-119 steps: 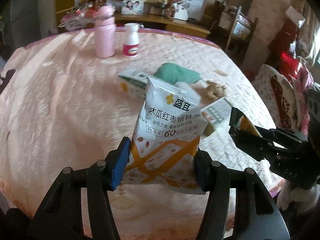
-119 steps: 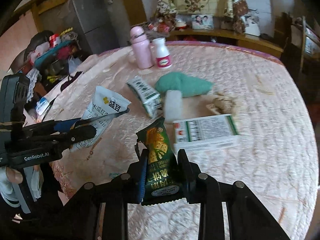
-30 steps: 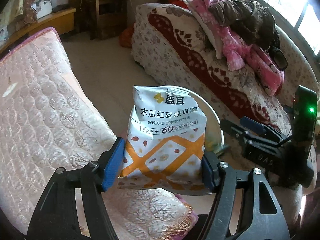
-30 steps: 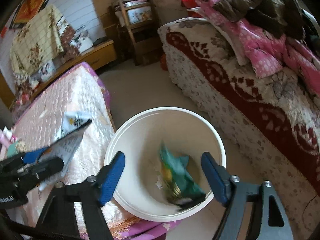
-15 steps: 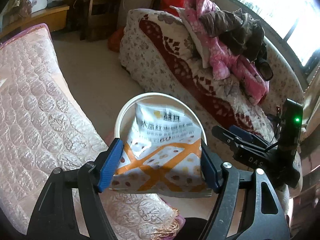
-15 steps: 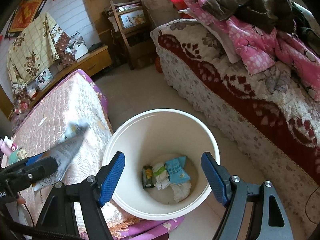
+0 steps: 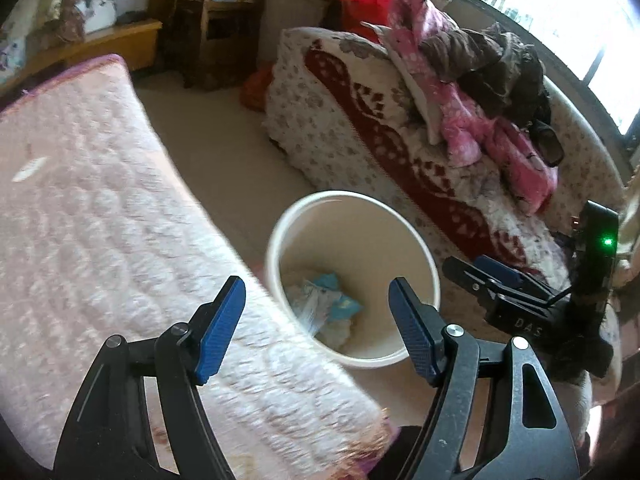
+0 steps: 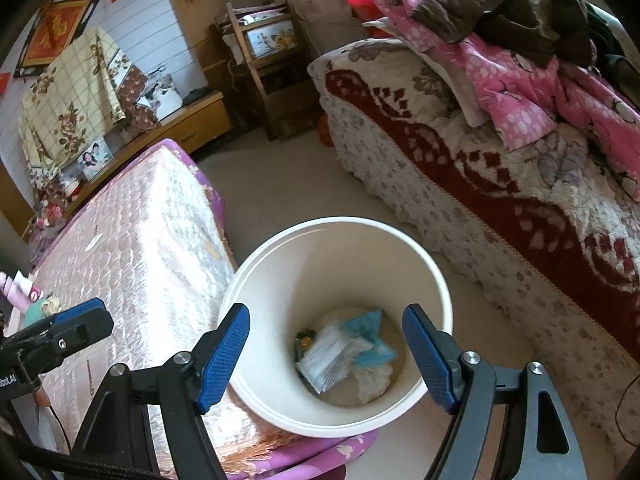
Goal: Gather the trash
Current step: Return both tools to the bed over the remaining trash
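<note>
Left wrist view: left gripper [image 7: 316, 312] hovers over the table [image 7: 100, 240] edge and bin [image 7: 416, 236], fingers spread wide, empty.
Right wrist view: right gripper [image 8: 326, 354] hangs above the bin [image 8: 256, 396], fingers wide apart, empty.
Trash: wrappers [image 8: 340, 352] lie in a heap on the bin's bottom.
Bin: white, on the floor between table [image 8: 132, 248] and sofa [image 8: 500, 200].
</note>
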`<state>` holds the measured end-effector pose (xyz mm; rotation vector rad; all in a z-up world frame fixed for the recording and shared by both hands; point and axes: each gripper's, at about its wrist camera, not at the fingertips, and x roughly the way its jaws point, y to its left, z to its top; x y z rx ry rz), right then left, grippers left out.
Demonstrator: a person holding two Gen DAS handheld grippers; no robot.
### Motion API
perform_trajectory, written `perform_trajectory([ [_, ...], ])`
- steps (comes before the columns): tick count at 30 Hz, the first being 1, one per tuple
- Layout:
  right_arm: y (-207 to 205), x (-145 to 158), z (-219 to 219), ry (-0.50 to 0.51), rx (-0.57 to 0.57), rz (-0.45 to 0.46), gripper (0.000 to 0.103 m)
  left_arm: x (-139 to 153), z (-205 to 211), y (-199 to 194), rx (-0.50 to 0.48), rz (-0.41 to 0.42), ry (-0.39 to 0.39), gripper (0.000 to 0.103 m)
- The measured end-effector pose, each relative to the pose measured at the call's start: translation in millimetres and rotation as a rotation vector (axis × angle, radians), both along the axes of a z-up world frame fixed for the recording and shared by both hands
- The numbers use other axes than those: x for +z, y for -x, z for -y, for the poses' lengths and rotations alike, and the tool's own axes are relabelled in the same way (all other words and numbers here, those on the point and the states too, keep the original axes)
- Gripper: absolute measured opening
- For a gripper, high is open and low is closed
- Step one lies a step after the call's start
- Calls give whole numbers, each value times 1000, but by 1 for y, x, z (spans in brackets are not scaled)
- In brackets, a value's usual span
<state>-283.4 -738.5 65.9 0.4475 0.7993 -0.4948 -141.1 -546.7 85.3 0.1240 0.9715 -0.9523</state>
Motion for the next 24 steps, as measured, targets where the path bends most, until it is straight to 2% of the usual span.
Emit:
perform_trajectory([
  [12,-38,9,-74,13,153,-3,76,16,-91,0,175,110,-80,73],
  [24,-85,26,-177,1,357,23,77,30,-217,6,321,92,-104,73],
])
